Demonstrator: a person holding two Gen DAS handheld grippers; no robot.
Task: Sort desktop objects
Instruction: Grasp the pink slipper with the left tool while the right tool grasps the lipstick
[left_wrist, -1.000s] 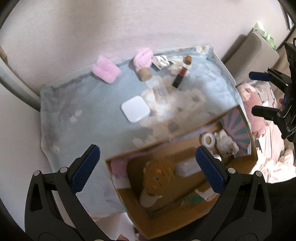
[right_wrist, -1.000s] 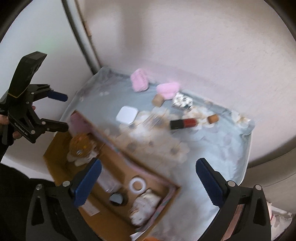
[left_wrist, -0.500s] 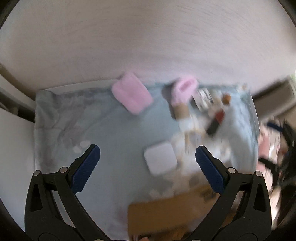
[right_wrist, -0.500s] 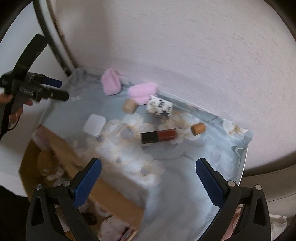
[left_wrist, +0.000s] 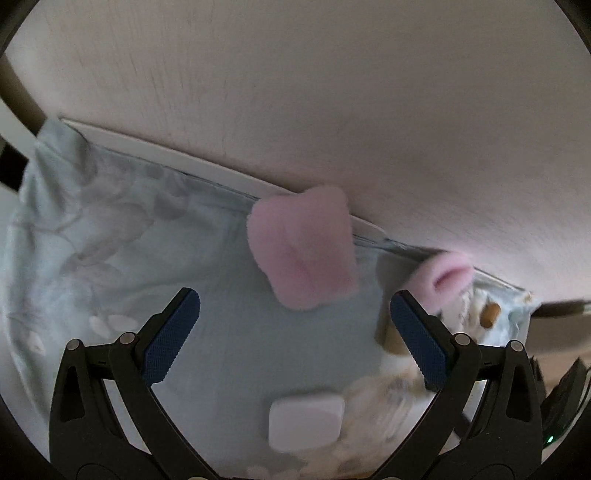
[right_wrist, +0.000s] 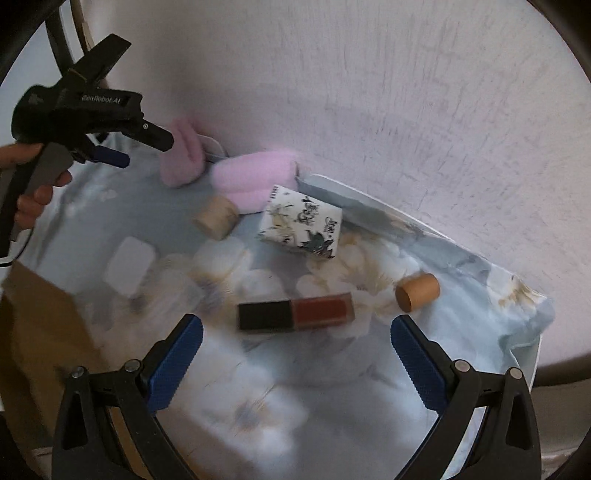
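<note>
Tablecloth (right_wrist: 461, 280): thin pale-blue cloth, matt, creased, printed with flowers. Two pink pads (left_wrist: 303, 247) (right_wrist: 255, 177): fluffy, plush-like fabric. Two short cylinders (right_wrist: 217, 218) (right_wrist: 417, 291): matt tan, looking like wood or cork. Lipstick tube (right_wrist: 295, 315): glossy plastic, black and red-brown. White square case (left_wrist: 306, 421): smooth plastic. Patterned roll (right_wrist: 301, 229): printed paper. Gripper pads (right_wrist: 175, 365): blue, ribbed; frames matt black plastic. Wall (right_wrist: 406, 110): rough-textured, matt.

Pale, faintly textured wall (right_wrist: 424, 110) behind, filling the upper half of both views. White-edged desk (left_wrist: 221, 168) set against it, touching. Light blue floral cloth (right_wrist: 332, 387) draped over the desk top, creased at the left end and rumpled at the right corner. Dim, soft lighting; pinkish cast on wall at right.
</note>
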